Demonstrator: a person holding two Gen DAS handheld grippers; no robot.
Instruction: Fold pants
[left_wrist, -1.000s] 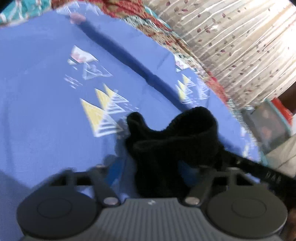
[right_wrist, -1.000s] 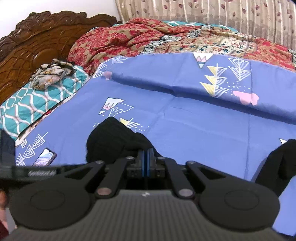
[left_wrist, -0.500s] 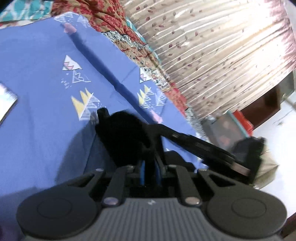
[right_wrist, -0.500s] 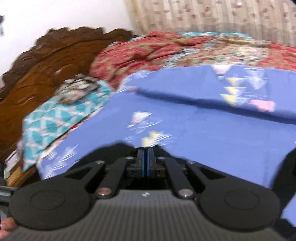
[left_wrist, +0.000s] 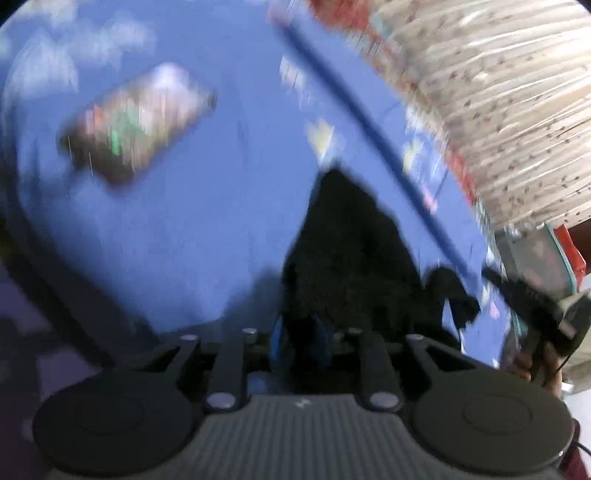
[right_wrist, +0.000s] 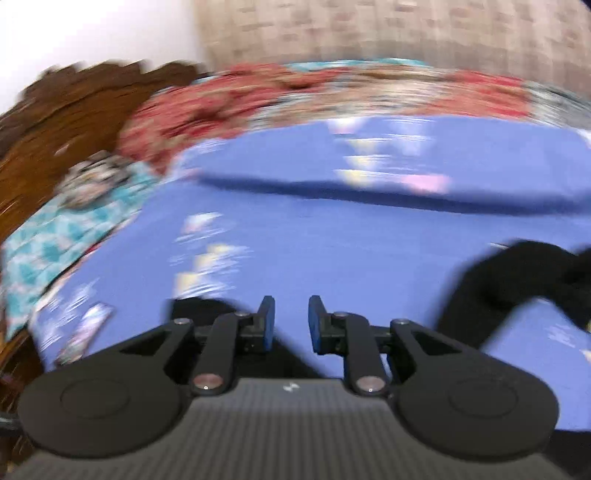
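Black knit pants (left_wrist: 347, 258) lie bunched on the blue patterned bedsheet (left_wrist: 184, 221), and your left gripper (left_wrist: 297, 341) is clenched on their cloth. Only the right wrist view shows your right gripper (right_wrist: 288, 325) released, with nothing between its blue pads, plus the carved wooden headboard (right_wrist: 55, 122). A blurred smartphone (left_wrist: 140, 122) lies nearby. No writing is legible.

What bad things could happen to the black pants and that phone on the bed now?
The right gripper is open with nothing between its fingers, so only the left gripper grips the black pants; they may sag and bunch unevenly. The phone lies on the blue sheet nearby, so swinging cloth might sweep it.
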